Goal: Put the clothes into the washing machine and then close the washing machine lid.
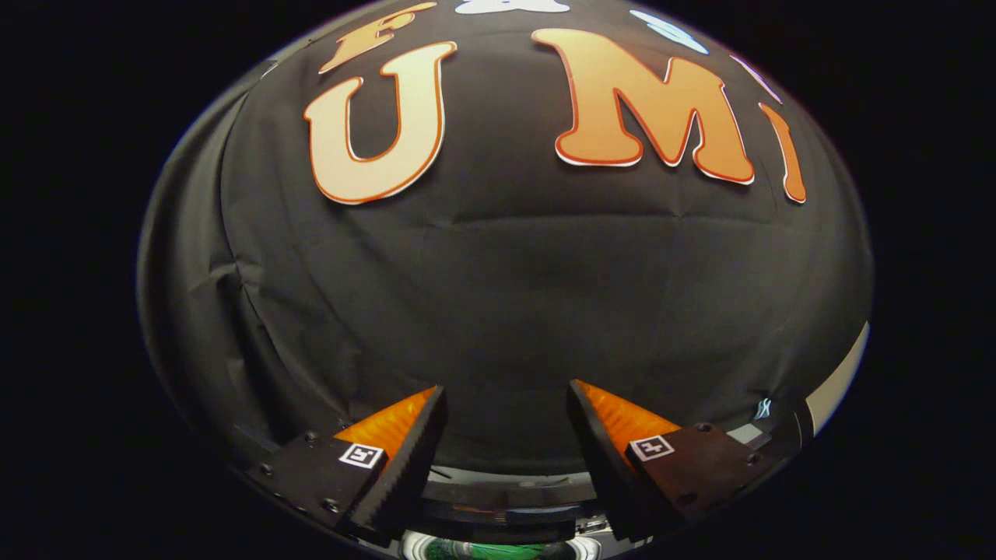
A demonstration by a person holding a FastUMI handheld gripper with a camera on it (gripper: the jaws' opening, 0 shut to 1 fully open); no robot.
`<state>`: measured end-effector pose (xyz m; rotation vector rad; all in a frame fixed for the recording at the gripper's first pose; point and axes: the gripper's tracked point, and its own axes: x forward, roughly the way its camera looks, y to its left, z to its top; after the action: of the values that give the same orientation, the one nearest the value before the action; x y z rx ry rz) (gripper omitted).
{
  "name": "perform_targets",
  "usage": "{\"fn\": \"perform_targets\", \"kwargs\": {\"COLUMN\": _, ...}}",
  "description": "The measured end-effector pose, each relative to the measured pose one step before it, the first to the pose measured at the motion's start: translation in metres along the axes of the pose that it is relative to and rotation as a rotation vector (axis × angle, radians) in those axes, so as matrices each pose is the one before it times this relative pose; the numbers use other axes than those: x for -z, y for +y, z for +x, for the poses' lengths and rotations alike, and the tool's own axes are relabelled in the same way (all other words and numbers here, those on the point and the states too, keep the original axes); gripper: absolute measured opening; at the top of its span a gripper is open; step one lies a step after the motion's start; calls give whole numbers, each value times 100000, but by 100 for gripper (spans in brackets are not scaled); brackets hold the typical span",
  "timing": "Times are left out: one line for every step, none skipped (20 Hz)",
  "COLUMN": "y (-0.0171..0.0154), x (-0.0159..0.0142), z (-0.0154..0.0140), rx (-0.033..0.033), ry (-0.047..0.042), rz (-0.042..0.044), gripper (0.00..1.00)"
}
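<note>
My gripper [507, 386] is open, with a wide gap between its fingers and nothing held in it. It points at the black cloth wall [506, 295] straight ahead. Low down between the bases of the fingers lies a dark curved edge [506, 494], which looks like part of the washing machine. Below it a pale round rim [416, 544] rings something green [498, 551], possibly cloth; too little of it shows to be sure. I cannot tell whether the machine's lid is up or down.
The black cloth wall closes off everything beyond the fingers, with a creased fold on its left side [233, 272]. A pale strip [839, 379] runs along the wall's right end.
</note>
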<state>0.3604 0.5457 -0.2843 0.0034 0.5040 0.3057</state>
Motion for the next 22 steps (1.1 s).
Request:
{"fn": "perform_targets", "kwargs": {"y": 3, "x": 85, "z": 262, "rx": 426, "ry": -563, "rz": -1236, "gripper": 98}}
{"fn": "perform_targets", "kwargs": {"y": 191, "x": 224, "z": 77, "rx": -982, "ry": 91, "rz": -976, "gripper": 99}}
{"fn": "perform_targets", "kwargs": {"y": 156, "x": -52, "z": 75, "rx": -1540, "ry": 368, "rz": 357, "gripper": 99}}
{"fn": "perform_targets", "kwargs": {"y": 226, "x": 143, "z": -60, "rx": -2076, "ry": 992, "rz": 75, "gripper": 99}}
{"fn": "perform_targets", "kwargs": {"y": -124, "x": 1, "z": 277, "rx": -778, "ry": 721, "rz": 146, "gripper": 99}}
{"fn": "perform_targets", "kwargs": {"y": -159, "x": -2, "z": -136, "rx": -46, "ry": 761, "rz": 447, "gripper": 99}}
{"fn": "perform_targets", "kwargs": {"y": -67, "x": 220, "z": -180, "rx": 253, "ry": 958, "rz": -276, "gripper": 99}}
{"fn": "perform_targets", "kwargs": {"y": 71, "x": 128, "z": -359, "rx": 217, "ry": -431, "rz": -373, "gripper": 99}}
{"fn": "perform_targets", "kwargs": {"y": -34, "x": -57, "z": -611, "rx": 699, "ry": -1595, "rz": -222, "gripper": 99}}
{"fn": "perform_targets", "kwargs": {"y": -39, "x": 283, "z": -867, "rx": 640, "ry": -1582, "rz": -220, "gripper": 99}}
{"fn": "perform_targets", "kwargs": {"y": -16, "x": 167, "z": -699, "rx": 771, "ry": -1236, "rz": -266, "gripper": 99}}
{"fn": "perform_targets", "kwargs": {"y": 58, "x": 169, "z": -621, "rx": 740, "ry": -958, "rz": -206, "gripper": 99}}
{"fn": "perform_targets", "kwargs": {"y": 12, "x": 252, "z": -789, "rx": 368, "ry": -95, "rz": -39, "gripper": 99}}
{"fn": "perform_targets", "kwargs": {"y": -59, "x": 419, "z": -698, "rx": 478, "ry": -237, "rz": -115, "gripper": 99}}
{"fn": "perform_targets", "kwargs": {"y": 207, "x": 312, "z": -687, "rx": 528, "ry": -464, "rz": -290, "gripper": 99}}
{"fn": "perform_targets", "kwargs": {"y": 15, "x": 329, "z": -894, "rx": 103, "ry": -828, "rz": -125, "gripper": 99}}
{"fn": "perform_targets", "kwargs": {"y": 154, "x": 357, "z": -838, "rx": -103, "ry": -1493, "rz": -273, "gripper": 99}}
{"fn": "perform_targets", "kwargs": {"y": 161, "x": 431, "z": -710, "rx": -169, "ry": -1663, "rz": -231, "gripper": 99}}
{"fn": "perform_targets", "kwargs": {"y": 158, "x": 622, "z": -824, "rx": -547, "ry": -720, "rz": -461, "gripper": 99}}
{"fn": "perform_targets", "kwargs": {"y": 127, "x": 645, "z": -621, "rx": -1550, "ry": -377, "rz": 132, "gripper": 99}}
{"fn": "perform_targets", "kwargs": {"y": 47, "x": 586, "z": -849, "rx": -1668, "ry": -166, "rz": 89, "gripper": 99}}
{"fn": "perform_targets", "kwargs": {"y": -561, "x": 846, "z": -514, "rx": 1839, "ry": -308, "rz": -2149, "gripper": 99}}
